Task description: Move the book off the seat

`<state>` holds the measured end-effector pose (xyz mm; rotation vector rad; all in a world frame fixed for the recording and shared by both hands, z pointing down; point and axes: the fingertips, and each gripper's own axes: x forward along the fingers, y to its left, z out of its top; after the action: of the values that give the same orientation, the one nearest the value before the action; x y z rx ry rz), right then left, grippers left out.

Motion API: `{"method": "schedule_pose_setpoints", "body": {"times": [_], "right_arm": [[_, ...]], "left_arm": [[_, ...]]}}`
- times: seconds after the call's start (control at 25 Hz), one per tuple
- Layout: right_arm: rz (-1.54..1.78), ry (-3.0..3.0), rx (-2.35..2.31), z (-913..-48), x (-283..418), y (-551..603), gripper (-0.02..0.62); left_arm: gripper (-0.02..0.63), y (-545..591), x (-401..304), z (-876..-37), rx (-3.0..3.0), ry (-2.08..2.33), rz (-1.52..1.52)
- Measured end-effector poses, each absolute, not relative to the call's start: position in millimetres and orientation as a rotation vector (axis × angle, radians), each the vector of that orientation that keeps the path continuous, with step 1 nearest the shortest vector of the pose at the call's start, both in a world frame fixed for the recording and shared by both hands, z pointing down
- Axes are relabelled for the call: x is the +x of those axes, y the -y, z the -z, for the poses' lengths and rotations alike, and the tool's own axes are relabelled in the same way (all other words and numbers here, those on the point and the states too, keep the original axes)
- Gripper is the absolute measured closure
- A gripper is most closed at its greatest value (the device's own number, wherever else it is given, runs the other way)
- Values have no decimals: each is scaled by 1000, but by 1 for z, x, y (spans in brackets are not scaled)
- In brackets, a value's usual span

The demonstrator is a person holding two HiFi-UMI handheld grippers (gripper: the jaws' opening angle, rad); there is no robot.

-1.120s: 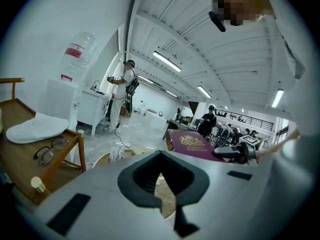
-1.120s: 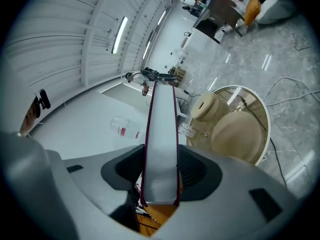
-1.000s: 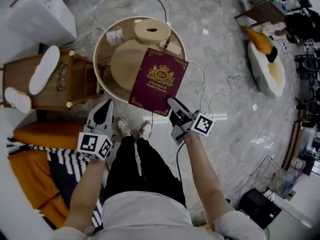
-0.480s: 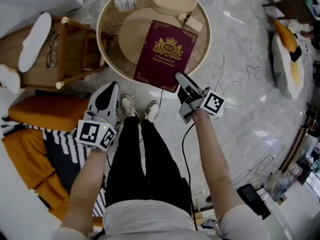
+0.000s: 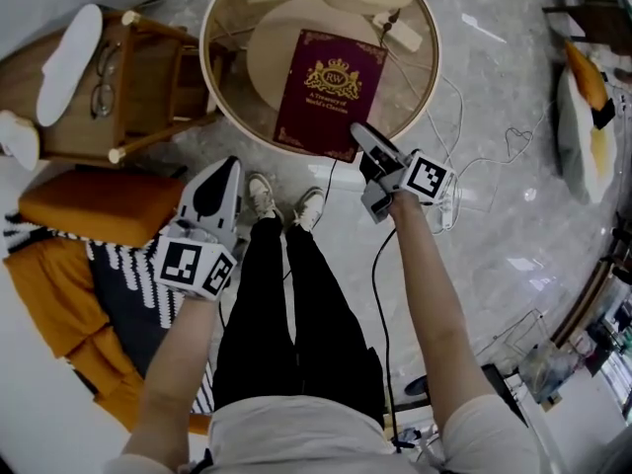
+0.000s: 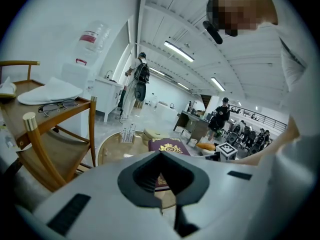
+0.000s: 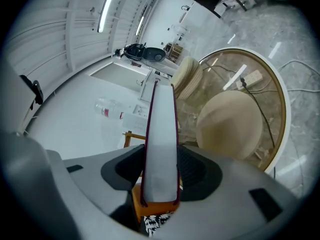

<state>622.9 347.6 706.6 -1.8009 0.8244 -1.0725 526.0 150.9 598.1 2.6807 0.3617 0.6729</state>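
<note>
Overhead, the right gripper (image 5: 360,144) is clamped on the near corner of the maroon book (image 5: 329,92), which lies over the round glass table (image 5: 206,67). Its own view shows only the book's page edge between the jaws. The left gripper (image 5: 223,174) has its jaws together and holds nothing.

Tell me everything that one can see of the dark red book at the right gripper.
The book is closed, with a maroon cover that bears a gold crest, gold lettering and gold corner ornaments. It lies cover up, roughly level, over the round glass table; whether it rests on the glass cannot be told. The right gripper clamps its near right corner, and in the right gripper view the pale page edge runs between the jaws. Nothing else touches it.
</note>
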Motion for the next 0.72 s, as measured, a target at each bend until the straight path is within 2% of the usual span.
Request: {"method": "schedule_pose_setpoints", "body": {"times": [0.72], "right_arm": [[1217,-797,-1823,-759,641,-338,374]], "left_arm": [[589,-137,517,-605,2671,-285,-694]]}}
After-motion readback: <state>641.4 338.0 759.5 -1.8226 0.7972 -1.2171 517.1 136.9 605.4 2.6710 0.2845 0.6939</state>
